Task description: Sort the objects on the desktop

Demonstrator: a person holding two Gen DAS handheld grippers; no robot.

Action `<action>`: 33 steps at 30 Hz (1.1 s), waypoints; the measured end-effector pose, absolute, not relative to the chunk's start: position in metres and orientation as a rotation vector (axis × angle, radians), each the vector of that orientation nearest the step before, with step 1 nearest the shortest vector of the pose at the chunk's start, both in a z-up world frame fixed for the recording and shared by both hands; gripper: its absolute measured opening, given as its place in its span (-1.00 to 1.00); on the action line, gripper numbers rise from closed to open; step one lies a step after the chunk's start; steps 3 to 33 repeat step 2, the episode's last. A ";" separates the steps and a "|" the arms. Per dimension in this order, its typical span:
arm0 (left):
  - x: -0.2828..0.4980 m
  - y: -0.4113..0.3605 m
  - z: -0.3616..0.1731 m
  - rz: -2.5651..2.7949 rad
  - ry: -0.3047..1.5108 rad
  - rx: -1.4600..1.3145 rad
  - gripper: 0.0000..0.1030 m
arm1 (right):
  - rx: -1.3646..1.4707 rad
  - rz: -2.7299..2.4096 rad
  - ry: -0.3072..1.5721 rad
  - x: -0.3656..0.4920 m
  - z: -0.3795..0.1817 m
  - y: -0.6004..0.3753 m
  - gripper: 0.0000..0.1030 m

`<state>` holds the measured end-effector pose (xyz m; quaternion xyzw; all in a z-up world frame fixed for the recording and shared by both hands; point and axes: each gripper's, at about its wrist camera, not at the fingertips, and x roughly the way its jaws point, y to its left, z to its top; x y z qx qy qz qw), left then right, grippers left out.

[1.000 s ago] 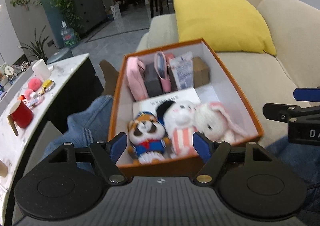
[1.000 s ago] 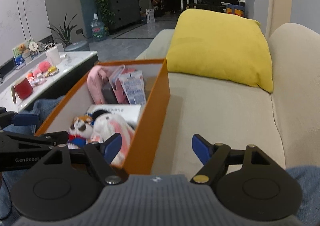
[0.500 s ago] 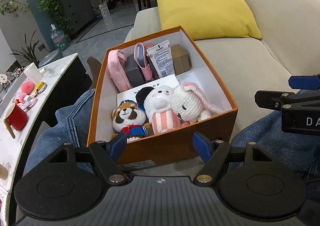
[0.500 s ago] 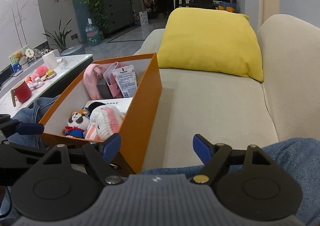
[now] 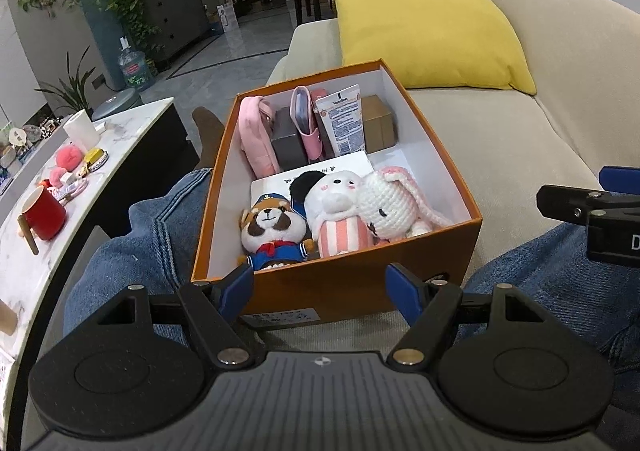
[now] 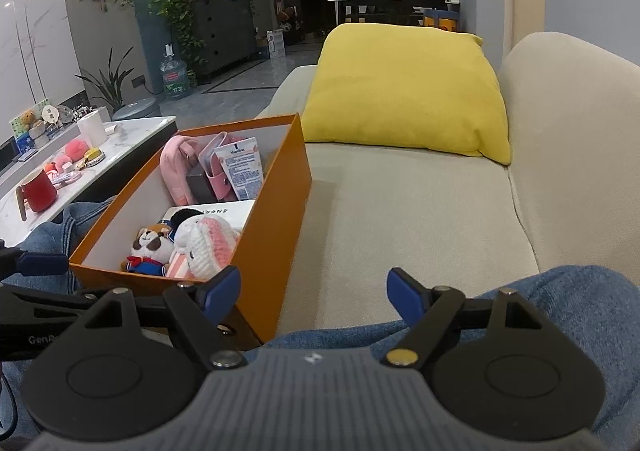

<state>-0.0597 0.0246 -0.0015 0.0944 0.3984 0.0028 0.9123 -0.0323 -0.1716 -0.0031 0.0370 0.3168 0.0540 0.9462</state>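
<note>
Currently I hold both the left hand-held gripper (image 5: 320,287) and the right hand-held gripper (image 6: 314,289) wide open and empty; the orange box (image 5: 352,287) of plush toys (image 5: 340,215) sits on the sofa (image 6: 420,211) between my knees, within easy reach.

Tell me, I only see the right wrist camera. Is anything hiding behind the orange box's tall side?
Observer: Yes, a small brown box stands in the far corner of the orange box, beside the lotion tube.
Operator: How many plush toys are there?
Observer: Three. A white plush in stripes sits between the red panda and the bunny.
Operator: Is the left gripper holding one?
Observer: No, the left gripper is open and empty, in front of the box's near wall.
</note>
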 end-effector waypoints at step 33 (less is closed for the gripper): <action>-0.062 0.026 0.000 0.005 0.815 0.189 0.67 | 0.071 0.108 0.641 -0.034 -0.002 -0.170 0.58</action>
